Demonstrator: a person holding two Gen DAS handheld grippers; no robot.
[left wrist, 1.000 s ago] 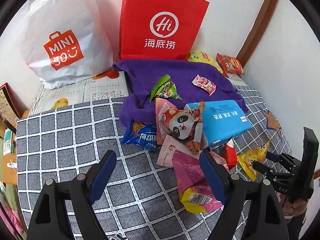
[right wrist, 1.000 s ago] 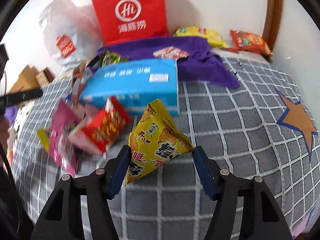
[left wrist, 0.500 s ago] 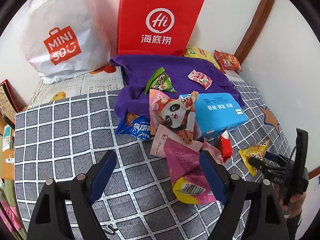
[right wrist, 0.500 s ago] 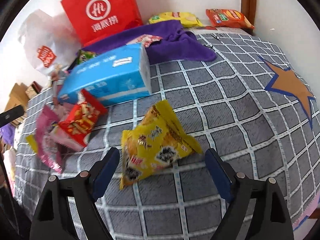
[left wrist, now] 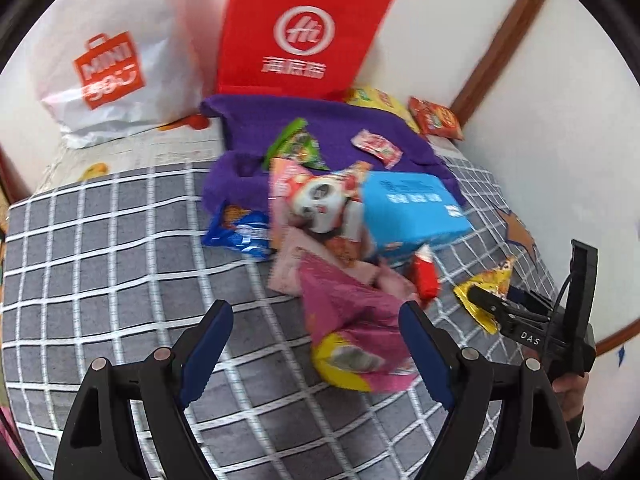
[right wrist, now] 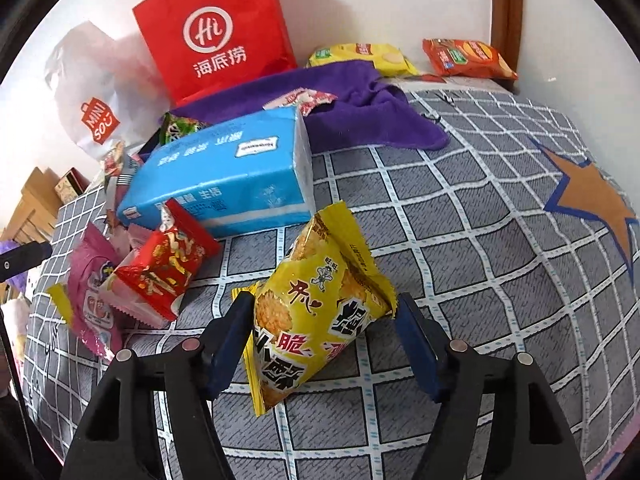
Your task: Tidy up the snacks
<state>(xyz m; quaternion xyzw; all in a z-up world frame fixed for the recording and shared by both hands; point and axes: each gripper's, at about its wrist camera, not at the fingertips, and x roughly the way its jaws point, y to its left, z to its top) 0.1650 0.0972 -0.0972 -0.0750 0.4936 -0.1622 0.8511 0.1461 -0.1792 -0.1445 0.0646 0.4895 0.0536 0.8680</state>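
A yellow snack bag [right wrist: 316, 300] sits between the fingers of my right gripper [right wrist: 320, 336], whose jaws close against its sides above the grey checked bedcover [right wrist: 460, 240]. From the left wrist view the same bag [left wrist: 486, 286] shows at the right gripper's tip. My left gripper [left wrist: 316, 348] is open and empty, just in front of a pink and yellow snack bag [left wrist: 352, 328]. A pile of snacks lies beyond: a panda packet [left wrist: 320, 204], a blue wrapper [left wrist: 240, 232], a red packet [right wrist: 160, 268] and a blue tissue pack [right wrist: 228, 176].
A purple towel [right wrist: 360, 112] holds a green packet [left wrist: 296, 148] and a small red-white packet [left wrist: 378, 148]. A red Hi bag [left wrist: 300, 36] and a white Miniso bag [left wrist: 104, 68] stand at the wall. Yellow [right wrist: 364, 54] and orange [right wrist: 464, 58] chip bags lie in the far corner.
My right gripper moved forward around the yellow bag and closed on it; half a second ago the bag lay loose ahead of open fingers. The left gripper shifted slightly, view blurred.
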